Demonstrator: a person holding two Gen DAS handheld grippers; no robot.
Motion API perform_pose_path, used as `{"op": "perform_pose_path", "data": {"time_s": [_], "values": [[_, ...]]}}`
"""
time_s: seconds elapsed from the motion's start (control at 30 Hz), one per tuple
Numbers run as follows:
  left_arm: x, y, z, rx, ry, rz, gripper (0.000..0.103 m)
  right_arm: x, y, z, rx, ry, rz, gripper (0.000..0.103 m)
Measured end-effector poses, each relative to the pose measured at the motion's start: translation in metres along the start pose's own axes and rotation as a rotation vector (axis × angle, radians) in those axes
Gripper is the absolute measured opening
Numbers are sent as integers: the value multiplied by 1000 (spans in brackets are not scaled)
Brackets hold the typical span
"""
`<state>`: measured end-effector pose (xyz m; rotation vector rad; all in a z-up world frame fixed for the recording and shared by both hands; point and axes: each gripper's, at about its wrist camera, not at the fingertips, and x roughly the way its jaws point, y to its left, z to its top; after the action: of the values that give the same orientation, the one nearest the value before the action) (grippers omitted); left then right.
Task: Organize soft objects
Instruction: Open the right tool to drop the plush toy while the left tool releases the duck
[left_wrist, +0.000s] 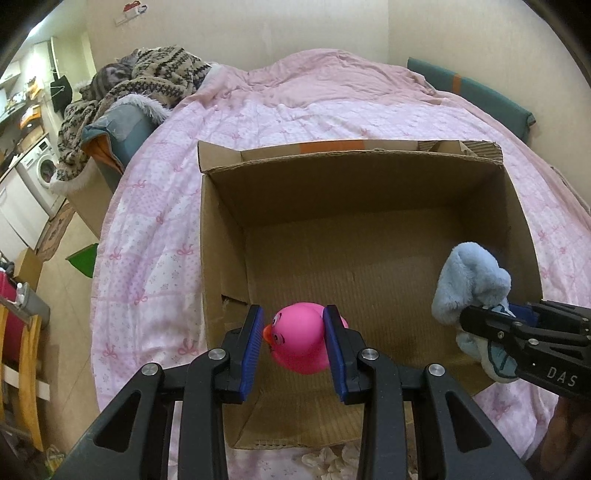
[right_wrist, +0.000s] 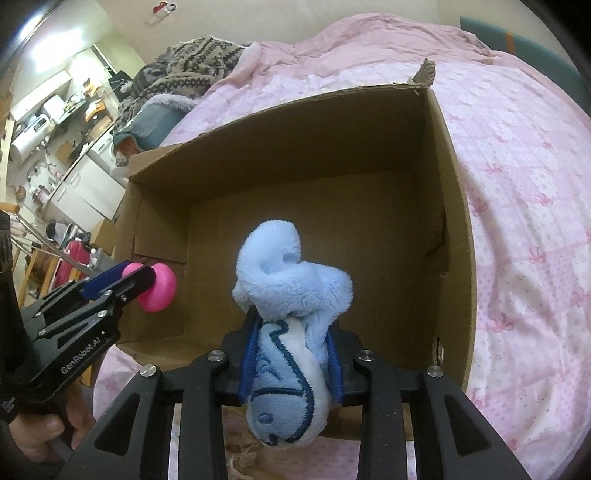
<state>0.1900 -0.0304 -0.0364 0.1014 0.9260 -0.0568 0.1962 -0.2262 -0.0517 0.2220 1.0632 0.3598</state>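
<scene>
An open cardboard box (left_wrist: 369, 177) stands on the pink bed; it also shows in the right wrist view (right_wrist: 280, 147). My left gripper (left_wrist: 293, 332) is shut on a pink rubber duck (left_wrist: 299, 338) and holds it over the box's near left corner. The duck and left gripper also show in the right wrist view, duck (right_wrist: 159, 291) and gripper (right_wrist: 144, 284). My right gripper (right_wrist: 291, 354) is shut on a light blue plush toy (right_wrist: 288, 295) over the box's near edge. In the left wrist view the plush (left_wrist: 469, 284) and right gripper (left_wrist: 491, 317) are at the right wall.
A pink quilt (left_wrist: 295, 110) covers the bed around the box. Patterned knit clothes (left_wrist: 147, 77) are piled at the bed's far left. A teal headboard (left_wrist: 480, 92) is at the far right. A washing machine (left_wrist: 40, 170) and wooden chair (left_wrist: 26, 369) stand left of the bed.
</scene>
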Motion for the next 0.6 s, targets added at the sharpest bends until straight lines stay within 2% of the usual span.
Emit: {"op": "perform_pose_path", "data": {"time_s": [0.17, 0.2, 0.23, 0.33, 0.47, 0.6], "values": [[0, 0, -1, 6, -6, 9, 30, -2, 4, 0, -9, -11, 21, 36], [0, 0, -1, 4, -8, 10, 30, -2, 5, 1, -12, -14, 26, 40], [0, 0, -1, 3, -11, 12, 30, -3, 7, 1, -17, -20, 25, 48], [0, 2, -1, -4, -11, 13, 30, -8, 8, 1, -21, -45, 29, 52], [0, 2, -2, -7, -4, 13, 30, -12, 4, 4, 0, -68, 39, 71], [0, 1, -2, 2, -10, 16, 30, -12, 1, 7, 19, -64, 34, 75]]}}
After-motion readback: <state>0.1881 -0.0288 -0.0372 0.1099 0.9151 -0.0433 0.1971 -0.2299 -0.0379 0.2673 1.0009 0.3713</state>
